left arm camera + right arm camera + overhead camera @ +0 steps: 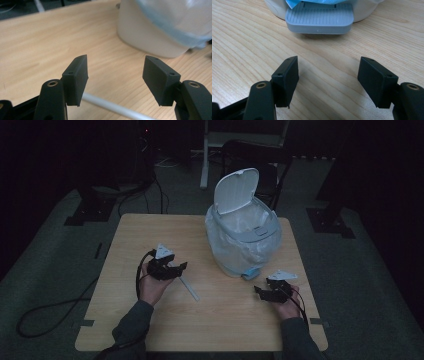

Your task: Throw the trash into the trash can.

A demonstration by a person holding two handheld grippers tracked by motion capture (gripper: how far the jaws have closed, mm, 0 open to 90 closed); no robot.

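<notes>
Wooden table [150,235]: one bin [240,242], one rod [189,287], two grippers' fingers released, empty.

The left claw [181,267] is held at centre left of the high view, jaws spread apart with nothing gripped. The right claw [258,291] is held at lower right, jaws likewise parted and empty.
</notes>
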